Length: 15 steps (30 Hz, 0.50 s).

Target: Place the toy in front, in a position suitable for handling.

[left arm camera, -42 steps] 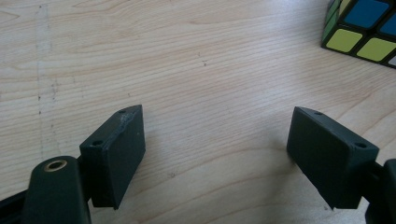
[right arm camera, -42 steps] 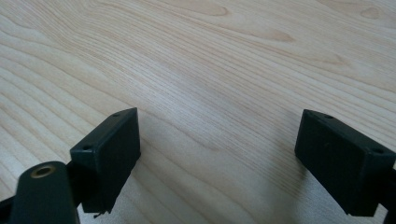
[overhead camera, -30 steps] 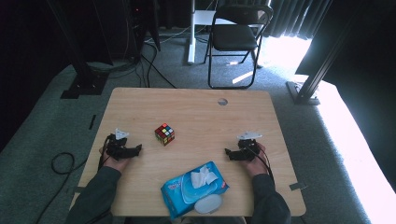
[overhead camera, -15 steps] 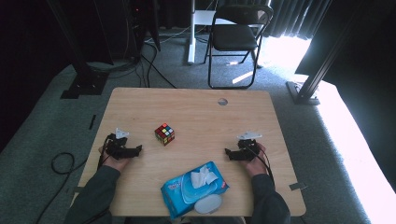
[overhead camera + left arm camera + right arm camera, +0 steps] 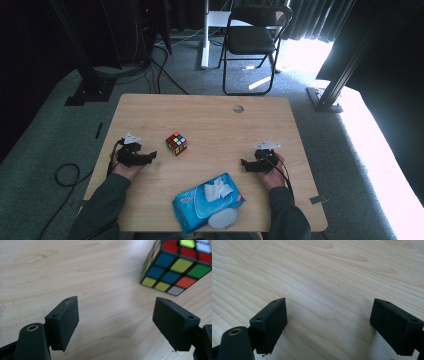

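A scrambled colour cube (image 5: 176,143) stands on the wooden table (image 5: 215,120), left of centre. My left gripper (image 5: 151,156) rests on the table just left of the cube, open, with bare wood between its jaws. In the left gripper view the cube (image 5: 178,265) sits ahead and to the right of the open left gripper (image 5: 122,322). My right gripper (image 5: 244,164) lies near the table's right side, open and holding nothing. The right gripper view shows the right gripper (image 5: 337,325) over plain wood grain.
A blue pack of wet wipes (image 5: 207,201) with a tissue pulled up lies at the front edge between the forearms. The table has a cable hole (image 5: 238,108) near its far edge. A folding chair (image 5: 252,37) and black stands sit on the floor beyond.
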### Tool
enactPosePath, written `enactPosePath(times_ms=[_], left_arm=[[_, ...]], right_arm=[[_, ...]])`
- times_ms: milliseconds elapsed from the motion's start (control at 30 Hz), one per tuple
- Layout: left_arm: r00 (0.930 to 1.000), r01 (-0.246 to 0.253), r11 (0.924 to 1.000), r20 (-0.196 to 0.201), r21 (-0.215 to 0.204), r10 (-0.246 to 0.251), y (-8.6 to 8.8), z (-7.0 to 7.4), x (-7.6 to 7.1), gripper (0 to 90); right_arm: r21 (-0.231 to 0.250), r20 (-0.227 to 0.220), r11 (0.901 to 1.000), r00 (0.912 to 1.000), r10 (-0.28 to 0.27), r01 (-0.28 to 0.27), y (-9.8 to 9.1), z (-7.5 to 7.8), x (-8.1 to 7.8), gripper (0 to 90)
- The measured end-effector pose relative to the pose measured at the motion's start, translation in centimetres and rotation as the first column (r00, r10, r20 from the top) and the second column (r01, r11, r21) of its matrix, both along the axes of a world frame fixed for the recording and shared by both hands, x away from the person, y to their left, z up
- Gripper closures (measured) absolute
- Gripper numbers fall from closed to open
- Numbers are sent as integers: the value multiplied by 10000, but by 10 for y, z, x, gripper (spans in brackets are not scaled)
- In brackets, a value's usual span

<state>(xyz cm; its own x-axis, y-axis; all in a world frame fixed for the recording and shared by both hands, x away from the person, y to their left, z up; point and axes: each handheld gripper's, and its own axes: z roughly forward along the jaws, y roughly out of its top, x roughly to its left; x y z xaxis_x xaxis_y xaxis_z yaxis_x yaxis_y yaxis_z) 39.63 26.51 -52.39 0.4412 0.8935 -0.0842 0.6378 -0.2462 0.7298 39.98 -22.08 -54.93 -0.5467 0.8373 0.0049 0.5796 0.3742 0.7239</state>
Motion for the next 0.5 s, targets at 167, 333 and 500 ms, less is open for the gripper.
enactPosePath(times_ms=[167, 333, 500], left_arm=[[9985, 496, 9987, 226, -102, -494, -11, 13, 5, 211], [9948, 881, 9961, 515, -11, -879, -25, 24, 8, 195], [9907, 1166, 9932, 702, 9, -1163, -39, 29, 9, 184]], right_arm=[[3, 10, 10000, 10000, 1, -1, 0, 0, 0, 139], [5, 7, 10000, 10000, -1, 1, 0, 0, 0, 139], [5, 8, 10000, 10000, -2, 2, 0, 0, 0, 139]])
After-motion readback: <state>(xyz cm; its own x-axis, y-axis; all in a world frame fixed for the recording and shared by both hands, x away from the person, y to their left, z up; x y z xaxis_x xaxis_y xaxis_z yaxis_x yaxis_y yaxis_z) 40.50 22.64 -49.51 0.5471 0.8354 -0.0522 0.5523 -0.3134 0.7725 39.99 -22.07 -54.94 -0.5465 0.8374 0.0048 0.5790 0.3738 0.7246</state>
